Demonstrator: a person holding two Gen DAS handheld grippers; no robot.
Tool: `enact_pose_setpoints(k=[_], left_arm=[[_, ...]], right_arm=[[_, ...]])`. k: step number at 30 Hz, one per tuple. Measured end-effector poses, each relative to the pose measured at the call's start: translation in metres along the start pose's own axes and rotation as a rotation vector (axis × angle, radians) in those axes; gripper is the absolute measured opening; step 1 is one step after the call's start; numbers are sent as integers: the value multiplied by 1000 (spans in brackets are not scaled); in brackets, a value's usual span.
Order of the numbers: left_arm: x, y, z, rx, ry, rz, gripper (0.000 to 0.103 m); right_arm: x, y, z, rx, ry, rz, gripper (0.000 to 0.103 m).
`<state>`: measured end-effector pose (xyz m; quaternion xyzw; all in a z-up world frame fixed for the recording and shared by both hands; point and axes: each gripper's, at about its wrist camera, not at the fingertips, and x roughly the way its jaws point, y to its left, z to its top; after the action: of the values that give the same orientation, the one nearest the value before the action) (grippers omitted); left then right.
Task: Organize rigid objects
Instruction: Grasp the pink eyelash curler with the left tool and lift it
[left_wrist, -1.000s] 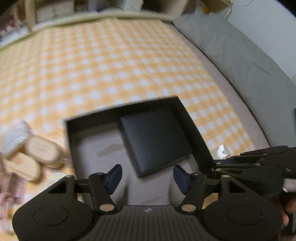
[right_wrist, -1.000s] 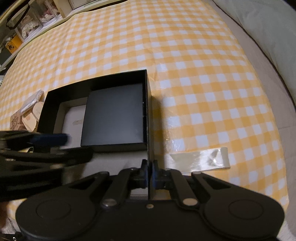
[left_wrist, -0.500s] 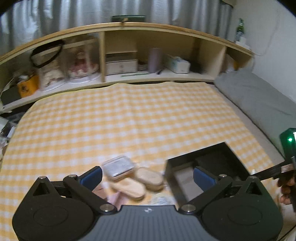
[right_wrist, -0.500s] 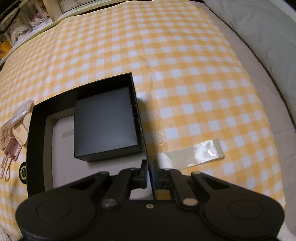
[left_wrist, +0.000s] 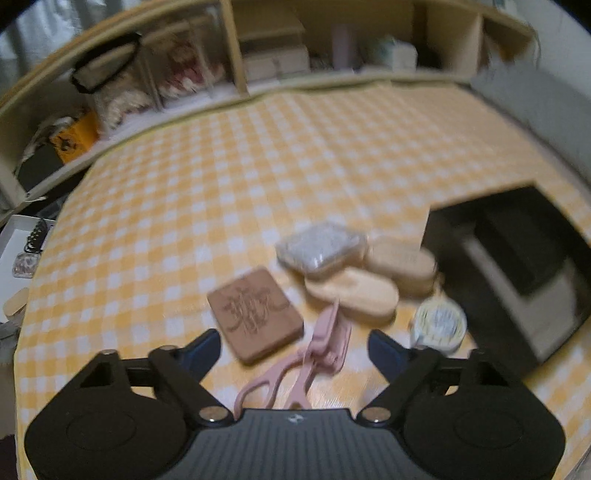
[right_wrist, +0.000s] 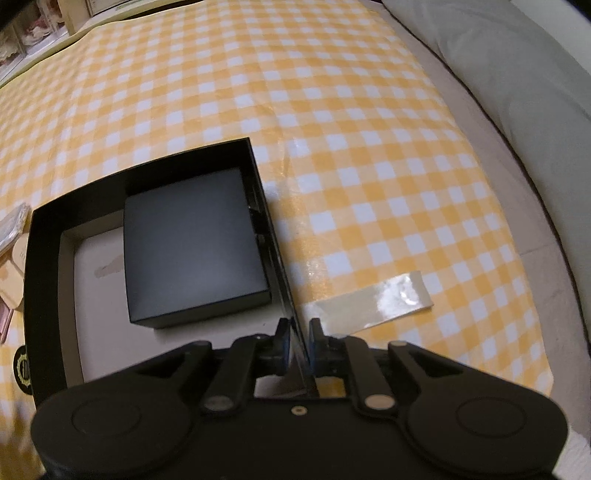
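A large open black box (right_wrist: 44, 295) lies on the yellow checked cloth with a smaller black box (right_wrist: 192, 247) inside it. My right gripper (right_wrist: 297, 347) is shut on the big box's right wall. My left gripper (left_wrist: 295, 350) is open and empty above pink scissors (left_wrist: 314, 347). Beyond it lie a brown carved block (left_wrist: 255, 314), two tan oval pieces (left_wrist: 354, 291), a clear packet (left_wrist: 321, 247) and a round tin (left_wrist: 437, 325). The big box (left_wrist: 517, 266) is at the right of that view.
A strip of clear tape (right_wrist: 373, 302) sticks to the cloth right of the box. A grey pillow (right_wrist: 517, 74) lies at the right edge. Wooden shelves (left_wrist: 236, 66) with stored items stand behind the table.
My left gripper has left the box, swung left and lowered over the scattered items. My right gripper keeps its hold on the box wall, and the box has shifted slightly.
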<state>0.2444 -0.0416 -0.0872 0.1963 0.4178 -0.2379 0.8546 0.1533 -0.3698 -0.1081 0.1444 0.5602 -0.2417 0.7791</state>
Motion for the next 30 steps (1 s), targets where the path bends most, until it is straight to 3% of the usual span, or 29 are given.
enact_pose_setpoints(k=[10,16,22,30], left_arm=[[42,-14,-7,81,108,-43,58],[44,-11,-5,47,123,-43,28],[30,0,1,-89,116,-59,24],[-23,-14,30,-202,-27,-132,24]], right_arm=[[8,-6,1,-9,38,111,5],[8,-6,0,-20,49,140,4],[8,-4,0,-23,46,136,4],[6,-3,-1,-48,43,146,4]])
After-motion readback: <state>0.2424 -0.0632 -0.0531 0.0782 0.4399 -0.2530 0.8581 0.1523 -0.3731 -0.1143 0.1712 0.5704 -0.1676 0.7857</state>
